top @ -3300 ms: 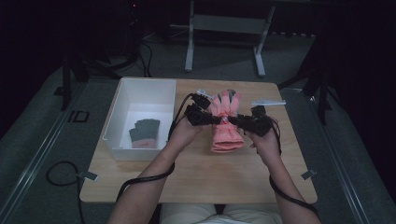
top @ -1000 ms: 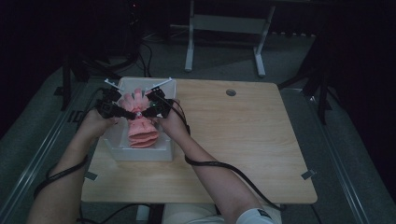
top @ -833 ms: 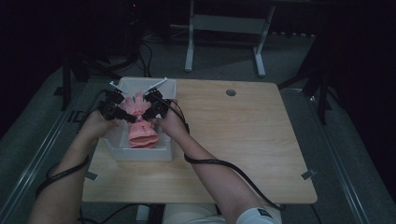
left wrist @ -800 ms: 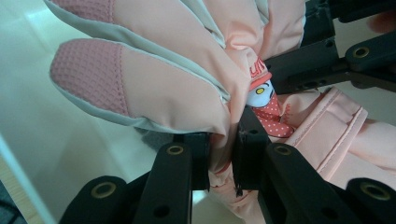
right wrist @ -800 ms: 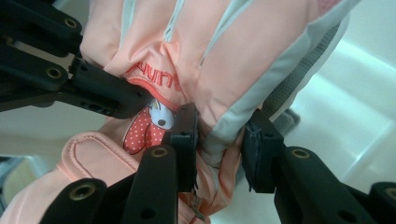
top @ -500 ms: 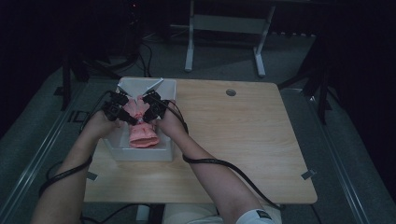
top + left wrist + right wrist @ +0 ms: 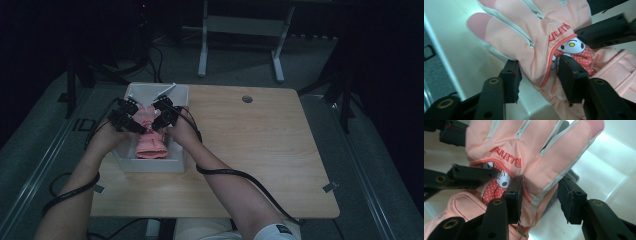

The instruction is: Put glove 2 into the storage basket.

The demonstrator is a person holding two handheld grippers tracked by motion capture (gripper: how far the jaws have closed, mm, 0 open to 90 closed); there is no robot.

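You had the pink glove [image 7: 150,135] lying in the white bin [image 7: 150,165] at the upper left of the counter [image 7: 260,150]. Both the left tongs [image 7: 537,75] and the right tongs [image 7: 540,195] had just been opening and stood spread, the glove's edge loose between the jaws. A jaw could have snagged the fabric on withdrawal and dragged the glove back out.
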